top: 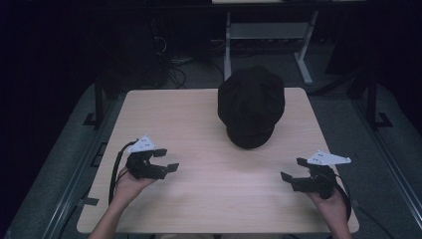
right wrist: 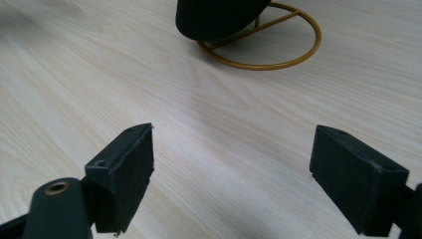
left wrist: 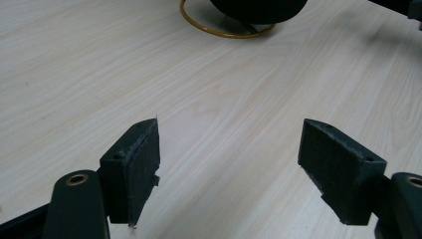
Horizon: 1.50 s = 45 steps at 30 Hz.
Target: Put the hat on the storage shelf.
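Both claws hover low over the pale wooden surface [top: 209, 199], and neither has anything in it. The left claw [top: 166, 160] stands released, jaws spread wide over bare wood; the right claw [top: 293, 169] is just as wide and just as empty. Between and beyond them, toward the far edge of the surface, sits the black cap [top: 251, 105], perched on a gold wire stand [right wrist: 278, 52] whose ring base rests flat on the wood. Both claws are well apart from it.

Now, the risks. That stand looks light and thin, judging by its wire, so a push from one side alone could tip it or slide it toward the far edge. The cap is soft cloth: a pinch on the crown may only bunch the fabric and drag the stand along instead of lifting the cap free. If one claw arrives ahead of the other, the cap could twist on its perch. A low approach could also snag a jaw on the ring.
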Each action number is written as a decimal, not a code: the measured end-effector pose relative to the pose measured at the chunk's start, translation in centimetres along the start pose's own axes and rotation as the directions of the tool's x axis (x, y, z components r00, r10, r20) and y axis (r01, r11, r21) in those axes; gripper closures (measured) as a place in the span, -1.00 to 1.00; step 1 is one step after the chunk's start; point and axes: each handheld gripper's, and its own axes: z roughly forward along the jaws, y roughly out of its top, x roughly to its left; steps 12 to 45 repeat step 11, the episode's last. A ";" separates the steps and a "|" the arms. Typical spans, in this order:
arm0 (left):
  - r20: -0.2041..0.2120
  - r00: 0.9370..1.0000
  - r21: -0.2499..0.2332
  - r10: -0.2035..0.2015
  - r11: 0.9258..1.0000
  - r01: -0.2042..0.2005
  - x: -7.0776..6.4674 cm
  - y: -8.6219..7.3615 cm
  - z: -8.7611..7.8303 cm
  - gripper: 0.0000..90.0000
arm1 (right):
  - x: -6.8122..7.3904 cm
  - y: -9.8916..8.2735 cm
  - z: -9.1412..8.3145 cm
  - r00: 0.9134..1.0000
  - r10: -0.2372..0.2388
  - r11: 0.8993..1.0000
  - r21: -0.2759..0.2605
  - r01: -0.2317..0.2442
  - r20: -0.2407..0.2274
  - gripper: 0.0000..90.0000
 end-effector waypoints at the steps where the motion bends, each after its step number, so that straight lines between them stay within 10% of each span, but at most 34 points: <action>1: 0.002 1.000 -0.001 -0.004 1.000 0.004 0.0 -0.2 0.0 -0.46 | 0.0 0.0 0.0 1.000 0.002 1.000 0.000 -0.002 -0.002 -0.62; 45: -0.035 0.999 -0.012 0.016 1.000 -0.017 0.1 -1.2 0.9 -0.47 | 0.4 0.1 0.5 1.000 -0.012 1.000 0.001 0.012 -0.007 -0.62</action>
